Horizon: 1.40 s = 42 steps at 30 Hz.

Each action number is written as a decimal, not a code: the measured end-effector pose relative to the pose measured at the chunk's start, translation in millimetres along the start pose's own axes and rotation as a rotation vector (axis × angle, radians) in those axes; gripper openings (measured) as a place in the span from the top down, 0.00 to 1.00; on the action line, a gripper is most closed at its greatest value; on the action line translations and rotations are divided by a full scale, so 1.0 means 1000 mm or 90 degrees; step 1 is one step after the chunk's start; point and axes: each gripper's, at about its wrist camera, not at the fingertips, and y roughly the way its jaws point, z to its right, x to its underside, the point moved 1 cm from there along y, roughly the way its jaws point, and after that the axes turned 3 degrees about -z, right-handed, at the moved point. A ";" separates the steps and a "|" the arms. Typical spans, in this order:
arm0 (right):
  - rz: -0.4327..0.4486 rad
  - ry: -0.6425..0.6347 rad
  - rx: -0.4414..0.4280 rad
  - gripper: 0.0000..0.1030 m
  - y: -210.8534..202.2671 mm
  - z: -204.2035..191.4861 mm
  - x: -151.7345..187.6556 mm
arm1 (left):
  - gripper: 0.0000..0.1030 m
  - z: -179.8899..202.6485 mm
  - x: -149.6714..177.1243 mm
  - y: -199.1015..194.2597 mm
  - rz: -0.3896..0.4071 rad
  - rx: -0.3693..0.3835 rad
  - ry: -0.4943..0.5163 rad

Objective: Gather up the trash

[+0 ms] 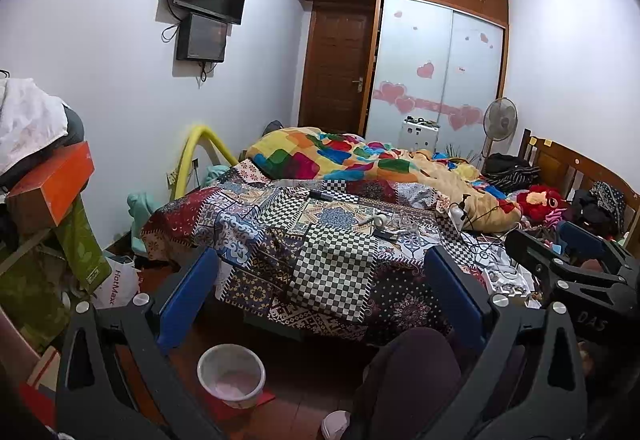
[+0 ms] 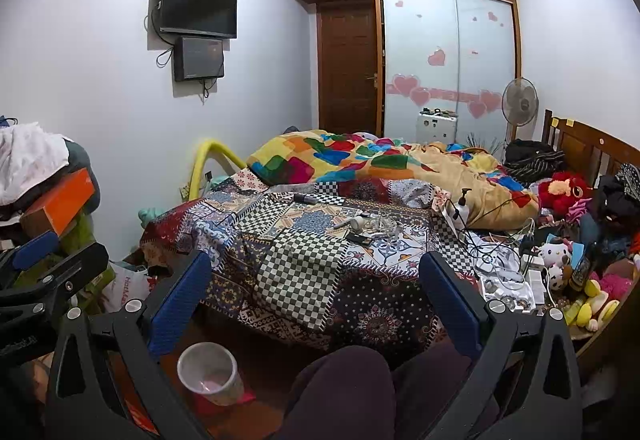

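Trash bin (image 1: pixel 231 376) stood on the floor at 7 o'clock in both wrist views, near the foot of the bed (image 1: pixel 332 264), lined pale and seemingly near empty. Likely trash: small white scraps (image 2: pixel 370 226) and wrappers, scattered mid-bed at about 1 o'clock among cables (image 2: pixel 486 254). Judged light, soft, crushable; best pinched at a raised edge, clear of the cords. Left hand-held gripper (image 1: pixel 320 296) released, jaws wide, holding nothing. Right hand-held gripper (image 2: pixel 316 300) likewise spread and empty. Both hung short of the bed, above the person's knees (image 2: pixel 344 392).
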 end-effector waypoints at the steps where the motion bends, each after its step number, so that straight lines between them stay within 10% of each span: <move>1: 0.000 0.000 0.000 0.00 0.000 -0.002 0.000 | 0.00 0.000 0.000 0.000 0.000 0.000 0.000; 42: 0.003 -0.005 0.000 0.00 -0.002 0.000 -0.001 | 0.00 0.001 0.001 -0.001 0.004 -0.001 0.000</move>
